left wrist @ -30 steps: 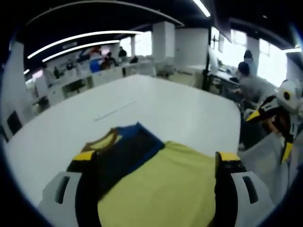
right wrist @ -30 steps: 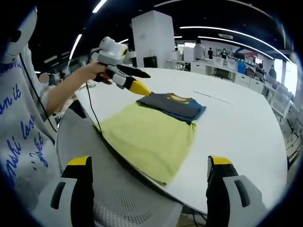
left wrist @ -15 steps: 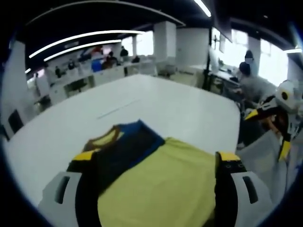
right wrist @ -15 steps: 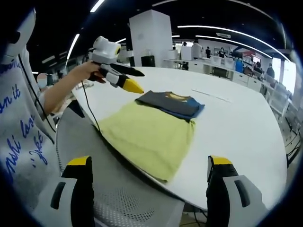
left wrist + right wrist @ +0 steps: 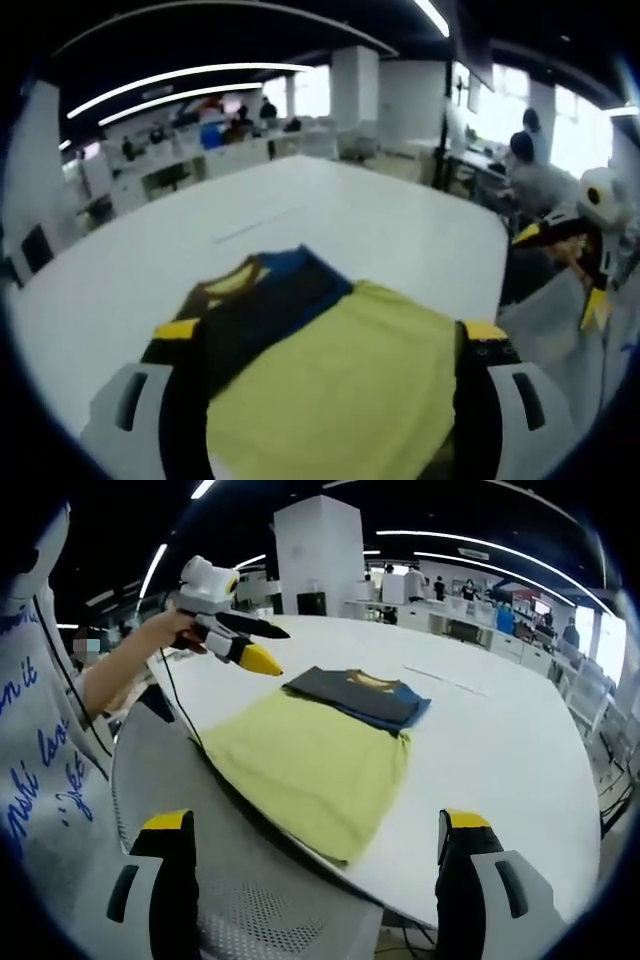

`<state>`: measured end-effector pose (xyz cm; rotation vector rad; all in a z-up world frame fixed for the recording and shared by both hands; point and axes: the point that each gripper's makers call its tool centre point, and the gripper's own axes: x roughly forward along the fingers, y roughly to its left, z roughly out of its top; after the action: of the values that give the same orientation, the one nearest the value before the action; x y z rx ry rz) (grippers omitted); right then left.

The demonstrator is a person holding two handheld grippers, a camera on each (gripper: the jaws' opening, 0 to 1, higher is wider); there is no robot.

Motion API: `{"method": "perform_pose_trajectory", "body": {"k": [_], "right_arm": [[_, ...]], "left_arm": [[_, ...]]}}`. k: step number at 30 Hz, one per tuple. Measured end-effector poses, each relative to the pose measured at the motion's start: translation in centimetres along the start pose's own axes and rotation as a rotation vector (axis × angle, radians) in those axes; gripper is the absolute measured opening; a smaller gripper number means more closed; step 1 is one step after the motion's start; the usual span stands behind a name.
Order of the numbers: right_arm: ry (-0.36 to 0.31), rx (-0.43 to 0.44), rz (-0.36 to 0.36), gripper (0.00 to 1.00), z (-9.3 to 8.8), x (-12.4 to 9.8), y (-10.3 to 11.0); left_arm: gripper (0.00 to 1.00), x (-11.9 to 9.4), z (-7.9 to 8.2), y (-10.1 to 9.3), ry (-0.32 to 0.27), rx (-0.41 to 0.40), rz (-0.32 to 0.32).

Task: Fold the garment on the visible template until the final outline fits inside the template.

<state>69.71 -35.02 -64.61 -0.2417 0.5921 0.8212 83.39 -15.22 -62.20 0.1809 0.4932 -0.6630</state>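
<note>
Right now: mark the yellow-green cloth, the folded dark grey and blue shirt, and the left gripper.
yellow-green cloth (image 5: 310, 770): right gripper view, centre.
folded dark grey and blue shirt (image 5: 350, 697): right gripper view, grey panel.
left gripper (image 5: 262, 648): right gripper view, between its tips.

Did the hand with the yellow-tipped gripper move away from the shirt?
Yes. In the right gripper view, the left gripper has drawn back from the folded shirt.
</note>
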Motion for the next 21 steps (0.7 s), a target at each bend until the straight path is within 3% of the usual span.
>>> {"method": "perform_pose_trajectory", "body": {"k": [9, 21], "right_arm": [[-0.006, -0.022, 0.002, 1.00, 1.0, 0.5, -0.2], [-0.011, -0.027, -0.015, 1.00, 1.6, 0.6, -0.2]], "left_arm": [[0.99, -1.8, -0.3, 1.3, -0.006, 0.006, 0.038], [0.99, -3.6, -0.1, 1.6, -0.024, 0.026, 0.019]]}}
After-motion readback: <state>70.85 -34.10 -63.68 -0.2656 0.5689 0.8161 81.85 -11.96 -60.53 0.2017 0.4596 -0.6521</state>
